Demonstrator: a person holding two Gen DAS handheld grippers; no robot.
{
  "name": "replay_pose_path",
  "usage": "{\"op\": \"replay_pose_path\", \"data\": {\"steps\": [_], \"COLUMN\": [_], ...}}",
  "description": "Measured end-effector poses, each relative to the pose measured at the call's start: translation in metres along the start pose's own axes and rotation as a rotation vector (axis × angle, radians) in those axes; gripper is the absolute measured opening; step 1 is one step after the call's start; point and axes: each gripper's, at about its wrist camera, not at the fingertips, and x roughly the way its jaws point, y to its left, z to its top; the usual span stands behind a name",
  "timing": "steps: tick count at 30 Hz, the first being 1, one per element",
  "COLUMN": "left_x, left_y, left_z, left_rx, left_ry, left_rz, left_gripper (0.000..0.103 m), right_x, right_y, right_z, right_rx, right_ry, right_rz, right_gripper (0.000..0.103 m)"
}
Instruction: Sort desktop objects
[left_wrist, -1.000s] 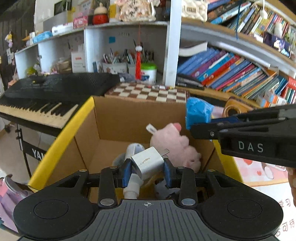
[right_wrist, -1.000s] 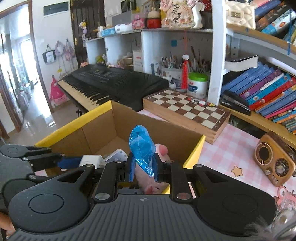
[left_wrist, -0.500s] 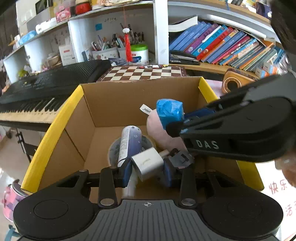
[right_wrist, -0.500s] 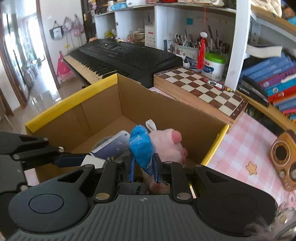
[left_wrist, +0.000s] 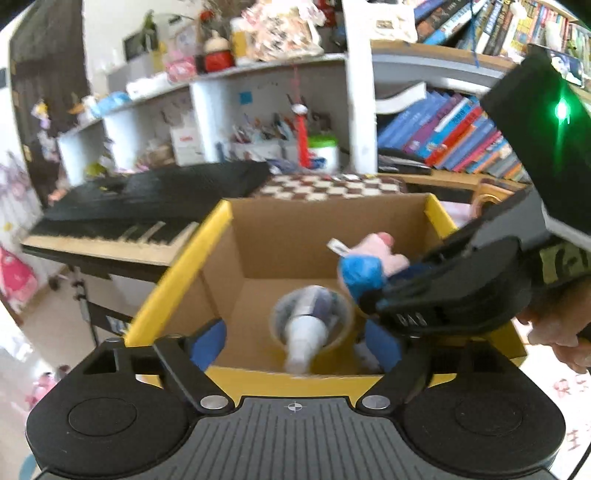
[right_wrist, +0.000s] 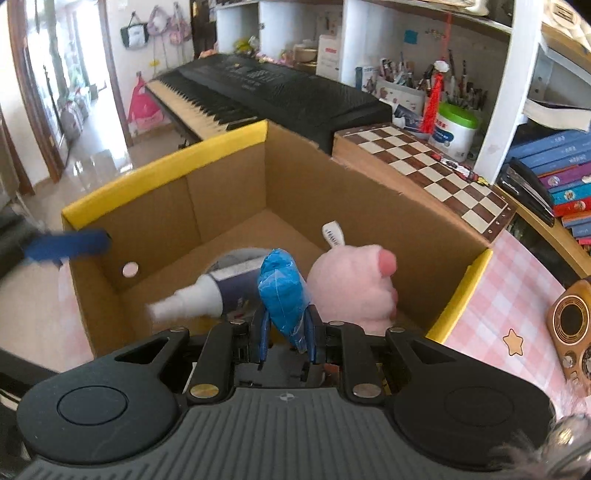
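Observation:
A cardboard box with yellow rim (left_wrist: 177, 273) (right_wrist: 166, 162) holds a pink plush (right_wrist: 354, 288), a white-capped bottle (right_wrist: 207, 295) and a tape roll (left_wrist: 280, 314). My left gripper (left_wrist: 295, 343) hovers over the box's near edge. Its jaws are opening wide, with nothing between them. A small white thing (left_wrist: 364, 356), blurred, lies on the box floor by its right finger. My right gripper (right_wrist: 286, 328) is shut on a crumpled blue packet (right_wrist: 282, 291) (left_wrist: 360, 273), held low inside the box next to the plush.
A black keyboard (right_wrist: 258, 85) stands behind the box and a chessboard (right_wrist: 424, 162) beside it. A wooden radio (right_wrist: 570, 321) sits on the pink checked cloth at the right. Bookshelves line the back. A person's hand (left_wrist: 557, 328) holds the right gripper.
My left gripper's jaws have opened and let go of the white charger plug, and it has drawn back to the box's near edge. The right gripper sank deeper into the box with the blue packet.

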Motion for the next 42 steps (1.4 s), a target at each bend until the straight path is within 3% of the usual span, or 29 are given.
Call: {"op": "replay_pose_path", "data": {"steps": [3, 9, 19, 30, 42], "left_x": [-0.004, -0.016, -0.055, -0.103, -0.144], "left_y": [0.005, 0.015, 0.020, 0.022, 0.022], "left_z": [-0.002, -0.004, -0.010, -0.033, -0.082], "left_rx": [-0.004, -0.017, 0.014, 0.045, 0.036], "left_ry": [-0.008, -0.028, -0.129, -0.191, -0.150], "left_rz": [-0.006, -0.024, -0.050, -0.137, -0.169], "left_gripper": [0.087, 0.087, 0.092, 0.097, 0.099], "right_x": [0.001, -0.017, -0.073, -0.135, -0.173], "right_y": [0.004, 0.009, 0.026, 0.063, 0.134], "right_z": [-0.001, -0.004, -0.033, -0.093, -0.172], "right_rx": [0.005, 0.074, 0.186, 0.359, 0.487], "right_ry": [0.006, -0.050, -0.157, -0.235, -0.220], "right_rz": [-0.014, -0.036, -0.170, -0.338, -0.478], "right_gripper": [0.020, 0.035, 0.039, 0.040, 0.040]}}
